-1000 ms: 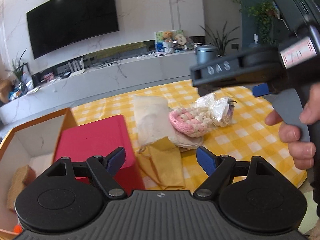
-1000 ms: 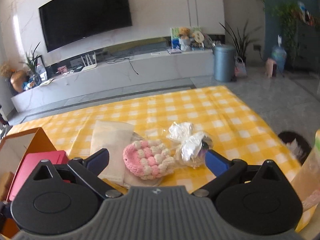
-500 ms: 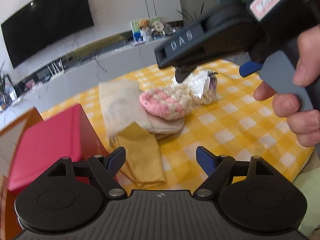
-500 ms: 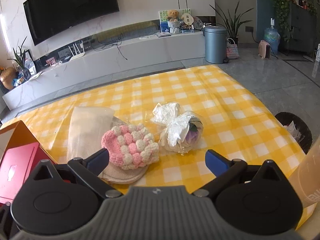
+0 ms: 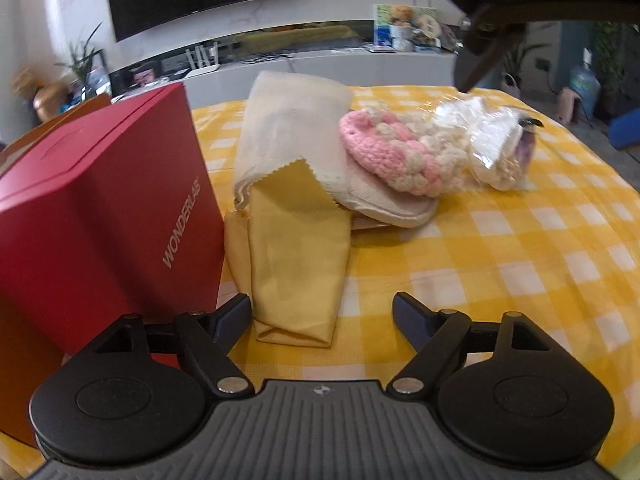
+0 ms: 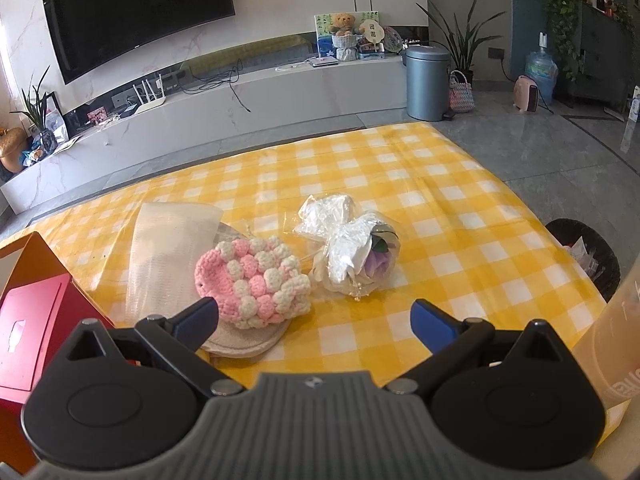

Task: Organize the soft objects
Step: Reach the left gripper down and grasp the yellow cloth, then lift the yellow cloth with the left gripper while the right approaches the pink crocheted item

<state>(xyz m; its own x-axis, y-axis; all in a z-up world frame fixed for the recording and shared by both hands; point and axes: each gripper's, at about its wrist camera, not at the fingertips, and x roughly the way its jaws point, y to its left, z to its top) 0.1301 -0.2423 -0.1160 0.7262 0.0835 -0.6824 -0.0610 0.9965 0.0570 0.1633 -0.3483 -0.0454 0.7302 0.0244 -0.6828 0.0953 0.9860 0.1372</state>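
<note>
Left gripper (image 5: 322, 314) low over the table (image 5: 520, 264), fingers apart, nothing between them; folded yellow cloth (image 5: 298, 264) lies just ahead at frame centre, its far end tucked under the cream cloth (image 5: 288, 132)

Right gripper (image 6: 314, 318) higher, fingers apart and empty; pink-and-white crochet piece (image 6: 254, 280) sits at its left finger, on a cream pad (image 6: 244, 340); cellophane-wrapped flower (image 6: 360, 256) just right of it

Risks, as judged:
- pulling the yellow cloth drags the stacked pile
- left finger catches the red box (image 5: 100, 216), which touches the cloth
- cellophane slips or crushes

Hard to make out: orange bin mostly cut off at left edge; pad's near edge hidden behind the finger; left view blurred
</note>
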